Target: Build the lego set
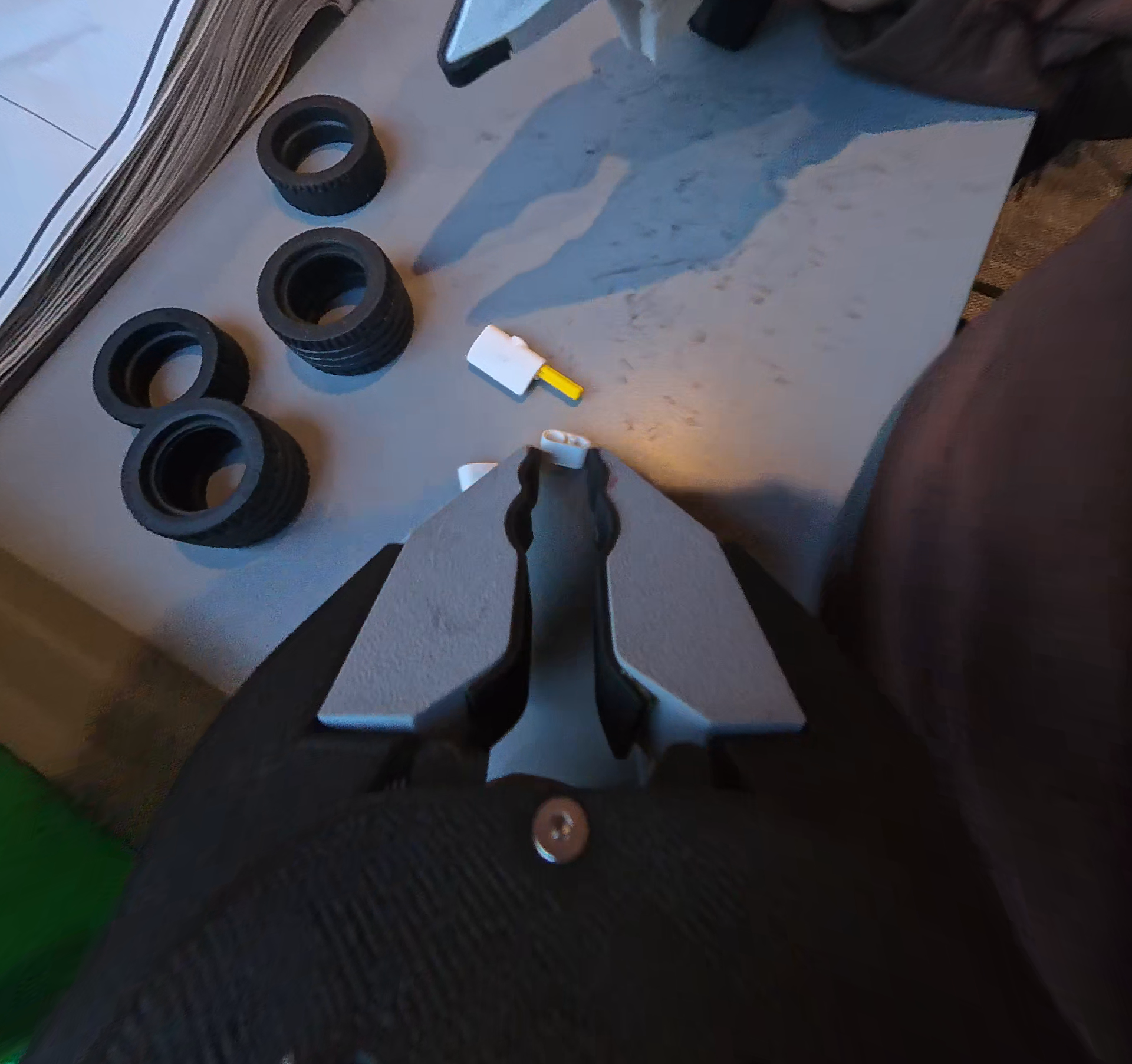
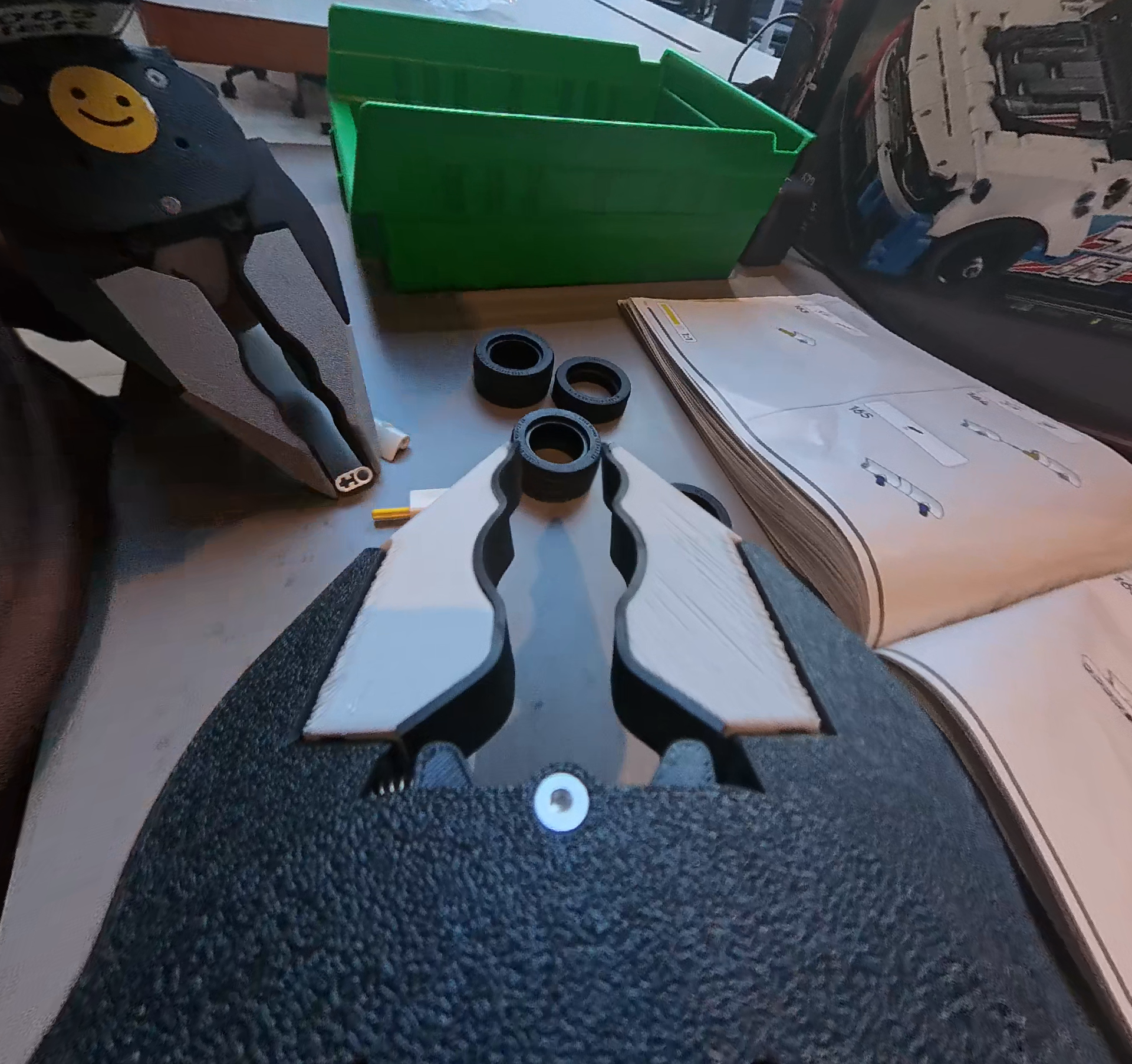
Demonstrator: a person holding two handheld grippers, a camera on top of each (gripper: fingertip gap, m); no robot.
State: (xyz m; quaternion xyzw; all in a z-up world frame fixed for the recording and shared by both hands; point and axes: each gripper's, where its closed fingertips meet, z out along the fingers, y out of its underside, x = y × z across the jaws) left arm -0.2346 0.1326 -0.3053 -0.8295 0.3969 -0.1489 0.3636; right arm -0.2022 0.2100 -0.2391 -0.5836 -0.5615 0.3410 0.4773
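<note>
Lego parts are spread on the grey table [image 1: 704, 250]. My left hand-held gripper [image 1: 565, 457] is pinching a small white connector [image 1: 565, 448] at its tip, end-on; the holes show in the right wrist view. It looks light, rigid and smooth, so likely to twist if held off-centre; best held across the flat sides, mid-length. My right hand-held gripper [image 2: 556, 462] is spread, with a black tyre [image 2: 556, 460] between its fingertips; I can't tell if they touch it. The tyre is rubber, soft and grippy; squeeze lightly across the tread. Three more tyres sit just beyond it. A white piece with a yellow axle [image 1: 558, 384] lies between the grippers. Open instruction booklet [image 2: 857, 422] to the right, green bin [image 2: 551, 208] far.
</note>
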